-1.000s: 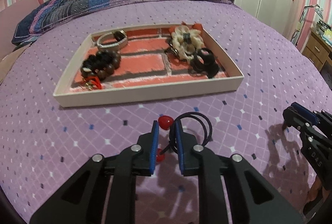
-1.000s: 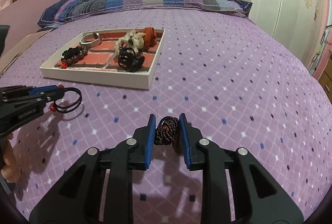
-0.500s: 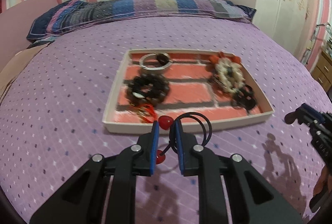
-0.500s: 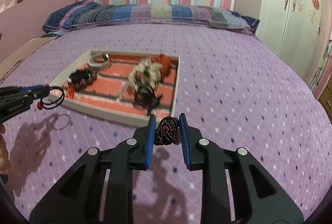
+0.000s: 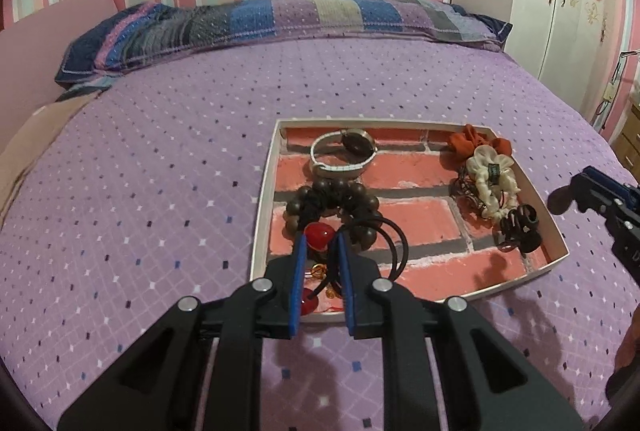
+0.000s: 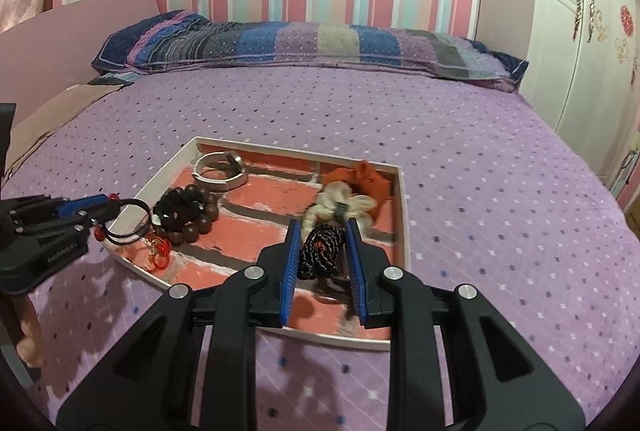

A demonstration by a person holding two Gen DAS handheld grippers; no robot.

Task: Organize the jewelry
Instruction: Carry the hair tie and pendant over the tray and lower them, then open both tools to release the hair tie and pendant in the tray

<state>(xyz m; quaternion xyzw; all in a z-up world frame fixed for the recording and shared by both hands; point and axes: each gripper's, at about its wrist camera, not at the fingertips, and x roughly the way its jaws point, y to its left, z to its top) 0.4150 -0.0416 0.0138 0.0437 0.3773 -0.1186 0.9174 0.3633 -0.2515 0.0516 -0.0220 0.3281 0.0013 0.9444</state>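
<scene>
Both grippers have come forward over the tray (image 5: 262,215) since a second ago. My left gripper (image 5: 321,237) has its jaws pinching a black hair tie (image 5: 394,245) with a red bead (image 5: 318,236), held above the tray's near-left corner by the bead bracelet (image 5: 332,207). My right gripper (image 6: 320,227) has its jaws pinching a black-and-red cord (image 6: 320,251) over the tray's near-right part, beside the cream scrunchie (image 6: 340,207). Farther back lie a bangle (image 5: 344,155) and an orange scrunchie (image 5: 476,141). All rests on the purple bed (image 5: 140,171).
</scene>
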